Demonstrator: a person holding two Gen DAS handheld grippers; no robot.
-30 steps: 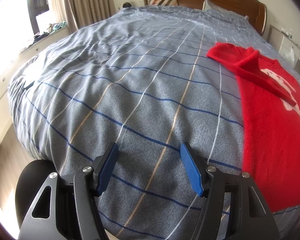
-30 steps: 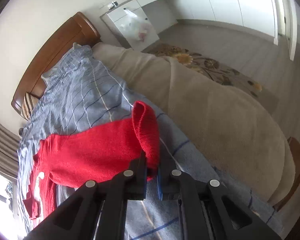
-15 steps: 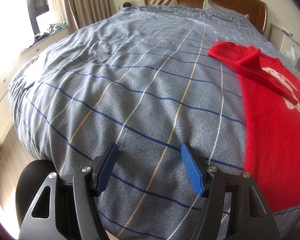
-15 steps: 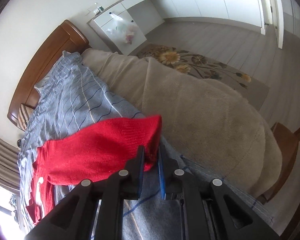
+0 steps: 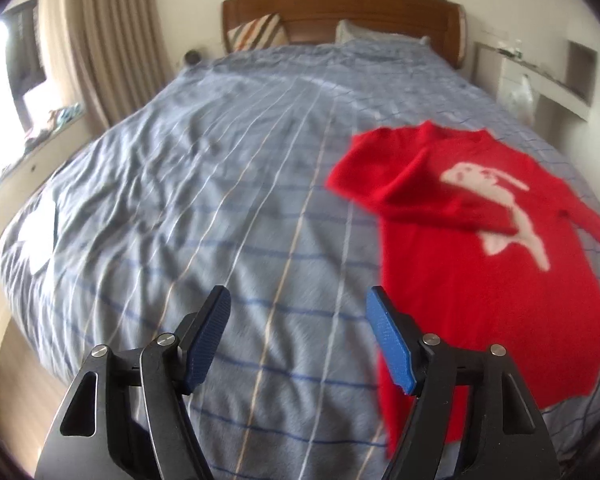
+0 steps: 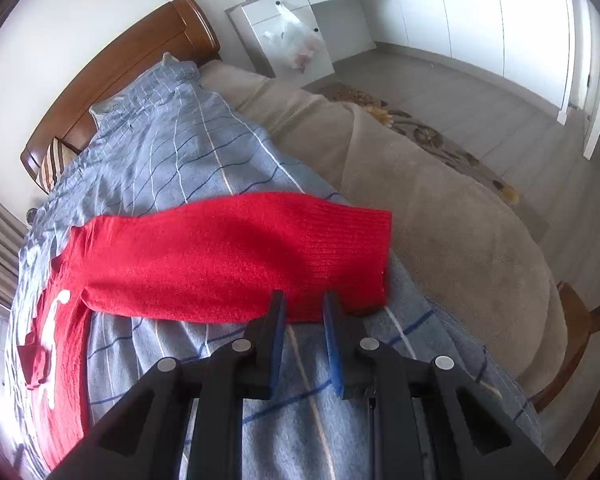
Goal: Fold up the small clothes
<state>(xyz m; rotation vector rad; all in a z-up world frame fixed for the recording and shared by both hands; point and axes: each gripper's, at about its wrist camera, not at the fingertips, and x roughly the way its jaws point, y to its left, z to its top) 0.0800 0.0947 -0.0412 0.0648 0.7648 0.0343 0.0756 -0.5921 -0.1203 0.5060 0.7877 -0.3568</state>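
A small red sweater (image 5: 496, 264) with a white animal print lies on the grey checked bedcover (image 5: 220, 200), right of my left gripper (image 5: 298, 340). Its left sleeve is folded across the chest. The left gripper is open and empty, above the cover near the sweater's hem. In the right wrist view the sweater's right sleeve (image 6: 236, 256) lies stretched out flat towards the bed's edge. My right gripper (image 6: 304, 312) is just behind the sleeve's cuff end, jaws parted a little, holding nothing.
A wooden headboard (image 5: 340, 12) and pillows are at the far end. A beige blanket (image 6: 440, 216) covers the bed's right side. A white cabinet with a plastic bag (image 6: 296, 40), a floral rug and a wooden chair (image 6: 580, 336) stand beside the bed. Curtains (image 5: 108, 48) hang at left.
My right gripper pulled the sleeve outwards, laid it flat and let it go, jaws now slightly apart. My left gripper rose and turned right, bringing more of the sweater into view.
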